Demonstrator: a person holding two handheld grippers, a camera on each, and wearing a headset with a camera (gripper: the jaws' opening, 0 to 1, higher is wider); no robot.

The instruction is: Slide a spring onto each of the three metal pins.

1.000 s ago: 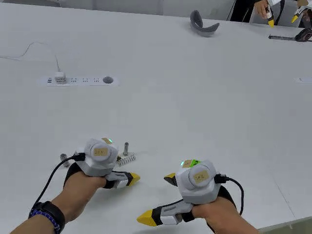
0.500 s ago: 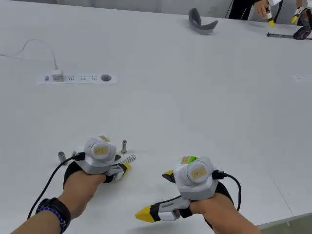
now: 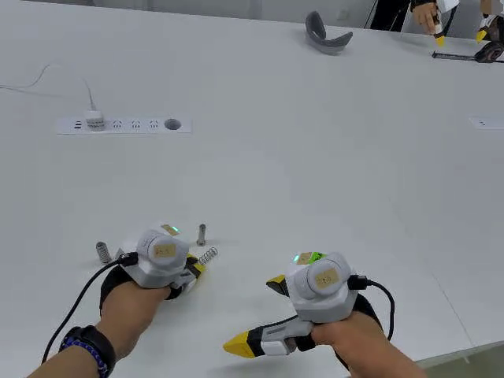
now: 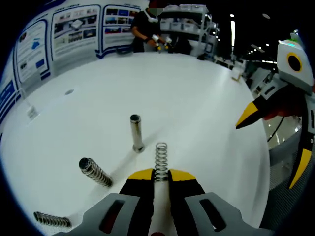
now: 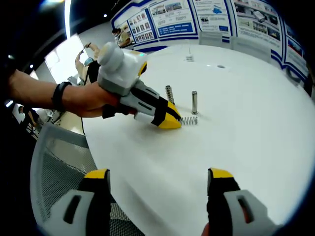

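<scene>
The left gripper [image 4: 161, 174] has its yellow-tipped jaws pressed together on the near end of a small steel coil spring [image 4: 161, 155], so most of the coil reaches free beyond the tips. Here is the risk, I think: with so short a hold the spring can swing aside or jump out when it meets the pin top.

Just beyond stands the bare upright grey metal pin [image 4: 136, 132], which nothing supports on the smooth top. A sideways push could knock it over. The right gripper [image 5: 157, 179] hangs with jaws wide apart, well away, and steadies nothing. Beside the bare one, a second pin [image 4: 95, 171] already wears a spring.

The white glossy table [image 3: 315, 181] has a sunken white power strip [image 3: 126, 124] and, farther, a grey curved object [image 3: 324, 35]. Poster boards [image 5: 206, 14] line the wall.
</scene>
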